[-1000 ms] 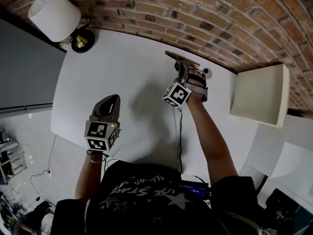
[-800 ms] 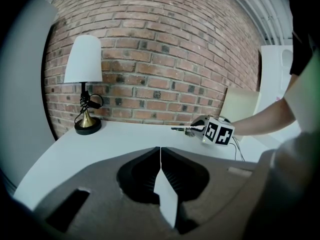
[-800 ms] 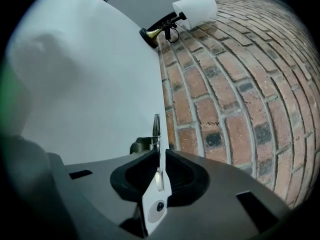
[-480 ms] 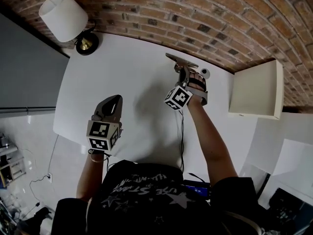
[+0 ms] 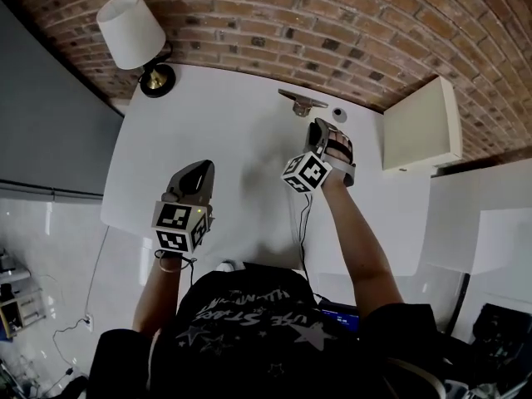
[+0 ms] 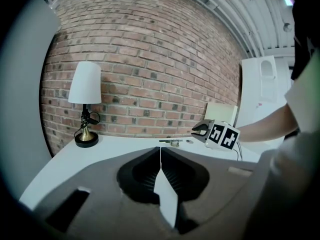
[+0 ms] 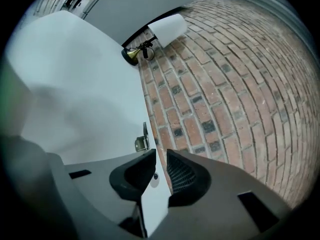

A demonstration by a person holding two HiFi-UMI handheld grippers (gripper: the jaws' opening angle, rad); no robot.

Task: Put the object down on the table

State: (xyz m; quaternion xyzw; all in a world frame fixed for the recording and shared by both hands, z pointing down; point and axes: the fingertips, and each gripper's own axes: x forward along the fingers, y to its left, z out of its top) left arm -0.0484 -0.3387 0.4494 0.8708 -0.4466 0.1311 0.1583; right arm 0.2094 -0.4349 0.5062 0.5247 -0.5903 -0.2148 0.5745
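A small flat metal piece with a brass fitting (image 5: pixel 301 100) lies on the white table (image 5: pixel 216 131) near the brick wall. It also shows in the right gripper view (image 7: pixel 142 139) and, far off, in the left gripper view (image 6: pixel 172 142). My right gripper (image 5: pixel 318 128) sits just short of it and apart from it, jaws slightly open with nothing between them (image 7: pixel 161 153). A small round knob (image 5: pixel 337 115) rests on the table beside that gripper. My left gripper (image 5: pixel 201 168) hovers over the table's near left part, its jaws shut and empty (image 6: pixel 160 148).
A table lamp with a white shade (image 5: pixel 133 32) stands at the back left corner. A cream box (image 5: pixel 420 123) sits against the brick wall (image 5: pixel 274 23) at the right. A thin cable (image 5: pixel 302 223) runs from the right gripper over the table's near edge.
The right gripper has pulled back toward me from the metal piece, which now lies alone on the table. The left gripper has stayed in place.
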